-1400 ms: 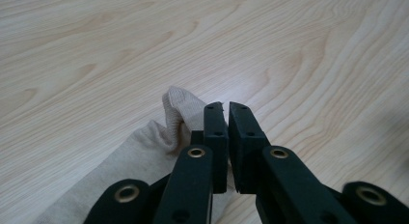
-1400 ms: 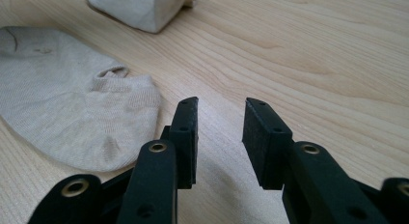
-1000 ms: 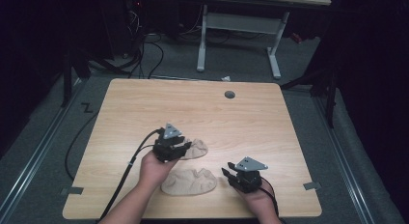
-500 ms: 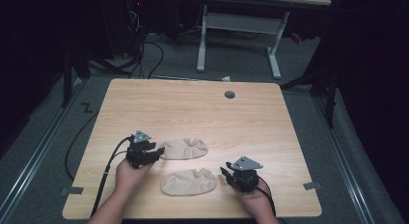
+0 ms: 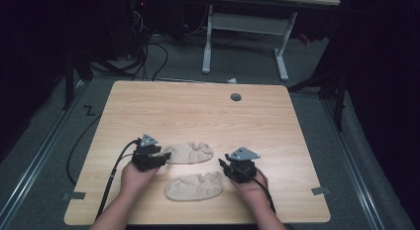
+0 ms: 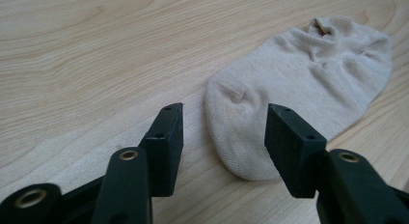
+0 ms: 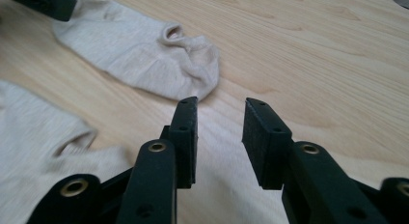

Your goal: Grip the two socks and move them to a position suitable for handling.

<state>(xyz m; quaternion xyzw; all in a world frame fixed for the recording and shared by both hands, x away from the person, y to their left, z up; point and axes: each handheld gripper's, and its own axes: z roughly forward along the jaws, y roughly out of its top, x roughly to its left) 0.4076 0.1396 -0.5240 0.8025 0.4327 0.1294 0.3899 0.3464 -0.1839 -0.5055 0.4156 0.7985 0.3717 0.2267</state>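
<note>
Two beige ankle socks lie flat on the wooden table (image 5: 198, 111). The far sock (image 5: 187, 152) (image 6: 308, 74) (image 7: 140, 50) has my left gripper (image 5: 166, 157) (image 6: 224, 122) at its left end. Its jaws have just been opening, and the sock's toe lies between the tips, unpressed. The near sock (image 5: 194, 186) (image 7: 38, 137) lies in front, its right end beside my right gripper (image 5: 224, 166) (image 7: 221, 122). Those jaws have also just been opening and stand open over bare wood, with nothing between them.
A round cable hole (image 5: 236, 97) sits near the table's far edge. Tape marks (image 5: 69, 196) stick to the front corners. Cables trail over the floor at the left, and a white desk frame (image 5: 245, 27) stands beyond the table.
My left gripper has moved left and down from on top of the far sock to its left end, and the sock now lies stretched out flat. My right gripper has shifted slightly left and away.
</note>
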